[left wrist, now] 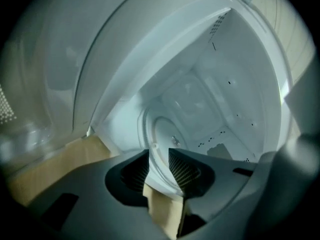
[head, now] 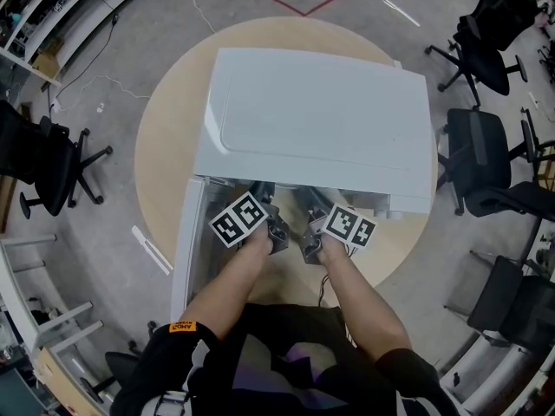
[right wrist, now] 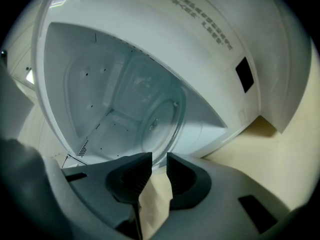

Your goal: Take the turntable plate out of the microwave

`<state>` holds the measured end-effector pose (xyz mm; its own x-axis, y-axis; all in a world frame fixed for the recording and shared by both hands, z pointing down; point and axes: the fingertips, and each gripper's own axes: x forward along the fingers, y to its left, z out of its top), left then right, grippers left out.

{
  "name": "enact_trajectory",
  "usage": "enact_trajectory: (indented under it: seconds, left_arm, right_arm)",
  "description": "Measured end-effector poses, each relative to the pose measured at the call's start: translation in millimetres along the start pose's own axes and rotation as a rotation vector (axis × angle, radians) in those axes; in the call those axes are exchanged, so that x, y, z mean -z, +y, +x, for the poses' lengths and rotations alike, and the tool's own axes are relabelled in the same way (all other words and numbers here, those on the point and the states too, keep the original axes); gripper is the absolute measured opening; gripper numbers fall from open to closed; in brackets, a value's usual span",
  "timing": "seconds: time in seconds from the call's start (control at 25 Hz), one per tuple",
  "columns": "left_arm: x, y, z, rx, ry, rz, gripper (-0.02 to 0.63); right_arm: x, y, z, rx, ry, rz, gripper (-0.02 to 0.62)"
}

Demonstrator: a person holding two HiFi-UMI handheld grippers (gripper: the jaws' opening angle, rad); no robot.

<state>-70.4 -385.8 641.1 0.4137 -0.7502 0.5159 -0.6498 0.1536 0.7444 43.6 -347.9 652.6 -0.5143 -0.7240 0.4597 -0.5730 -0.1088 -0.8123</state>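
The turntable plate (right wrist: 161, 116) is seen at the six-o'clock mouth of the microwave (head: 321, 120), its rim pinched at the nearly closed tips of the right gripper (right wrist: 159, 156). On the left gripper (left wrist: 159, 154) the jaws are spread wide, with the rim loose between them. Held from one side only, the glass could slip and be chipped.

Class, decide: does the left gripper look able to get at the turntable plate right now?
Likely yes. The microwave door stands open, and the rim of the turntable plate lies between the open jaws of the left gripper, nothing blocking.

Clear glass turntable plate (right wrist: 161, 121); glossy white microwave (head: 321, 120)
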Motion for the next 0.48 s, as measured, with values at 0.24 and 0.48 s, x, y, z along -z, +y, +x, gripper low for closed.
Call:
enact_trajectory:
  seconds: [0.24,0.48]
  left_arm:
    - [5.5,1.0,-2.6,0.020,0.011,-0.094,0.149]
    - [1.6,-3.8,-3.5,0.022,-0.014,-0.101,0.149]
  right_arm:
    - [1.1,3.5,2.8,-0.016,0.002,0.010,0.077]
    - [2.4,4.3,5.0,-0.027,0.013,0.019,0.077]
